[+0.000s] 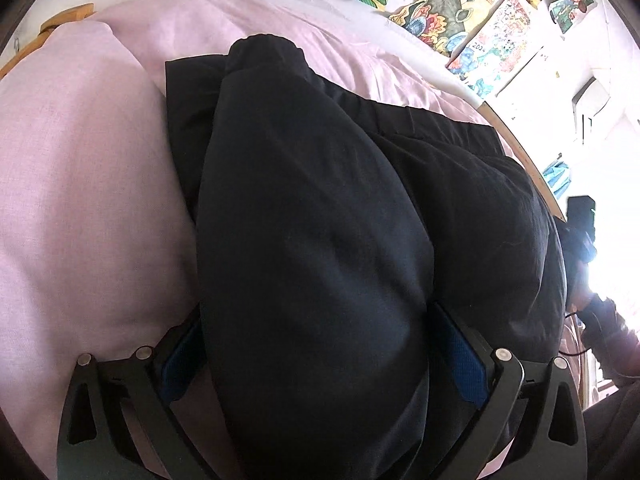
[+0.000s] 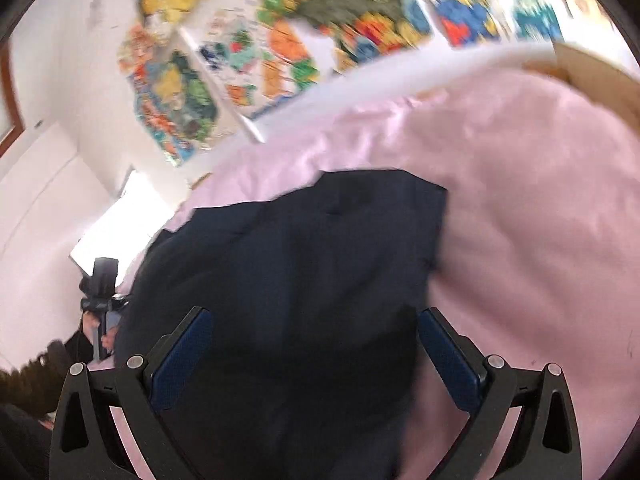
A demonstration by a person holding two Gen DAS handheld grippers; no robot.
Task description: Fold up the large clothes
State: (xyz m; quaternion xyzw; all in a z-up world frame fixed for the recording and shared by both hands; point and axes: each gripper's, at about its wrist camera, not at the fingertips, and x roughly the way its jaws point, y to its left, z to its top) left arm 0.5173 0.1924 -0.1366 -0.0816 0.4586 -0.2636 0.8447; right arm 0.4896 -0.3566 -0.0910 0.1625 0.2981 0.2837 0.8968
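Observation:
A large dark navy garment (image 1: 312, 216) lies on a pink bedsheet (image 1: 80, 184). In the left wrist view a long rounded fold of it, like a sleeve with an elastic cuff, runs from between my fingers up the frame. My left gripper (image 1: 316, 344) is open, its blue pads on either side of that fold. In the right wrist view, which is blurred, the same garment (image 2: 304, 264) lies flat on the pink sheet (image 2: 528, 216). My right gripper (image 2: 316, 340) is open above it, fingers wide apart, holding nothing.
Colourful drawings (image 1: 452, 4) cover the white wall behind the bed; they also show in the right wrist view (image 2: 280, 44). A wooden bed edge (image 1: 524, 160) runs along the right. The other gripper and hand (image 2: 100, 296) show at the left beside the bed.

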